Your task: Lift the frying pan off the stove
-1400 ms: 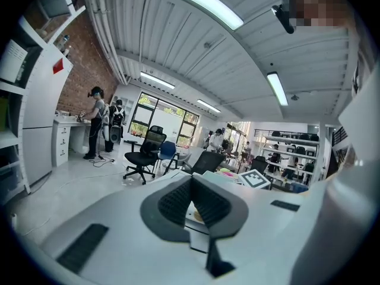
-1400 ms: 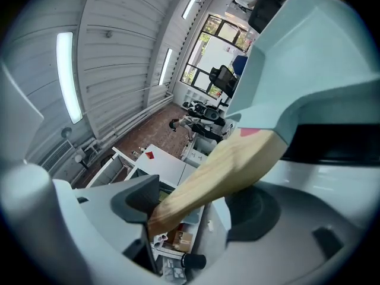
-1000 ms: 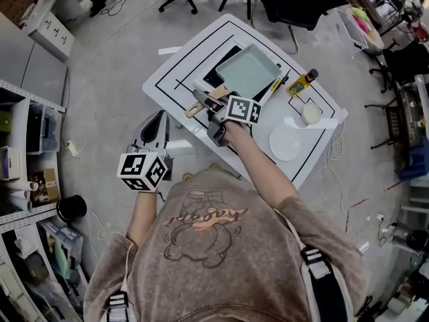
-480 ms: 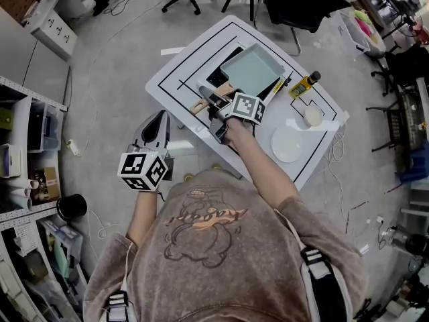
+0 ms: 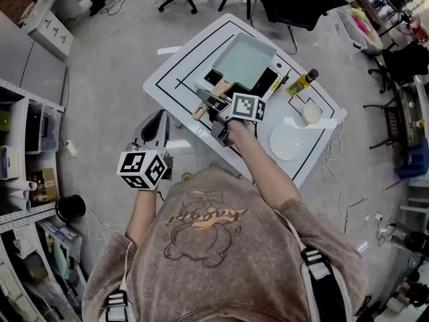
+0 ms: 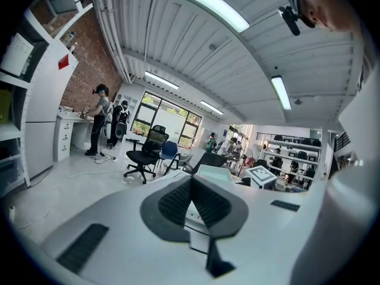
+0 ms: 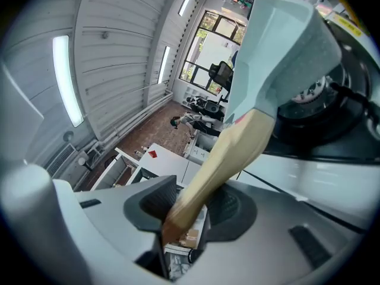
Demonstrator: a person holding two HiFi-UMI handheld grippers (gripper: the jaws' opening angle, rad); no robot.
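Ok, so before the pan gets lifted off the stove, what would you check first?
1. Handle between the right gripper's jaws: ok. The jaws are closing on it, pads touching.
2. Grip placement: not ok, probably. It sits at the handle's far end, so the frying pan may tip.
3. Pan empty: ok, nothing shows inside it.
4. Bottle apart from the pan: ok.
5. Left gripper out of the way: ok. It is shut, empty and held beside the table.
6. Stove switched off: cannot tell.
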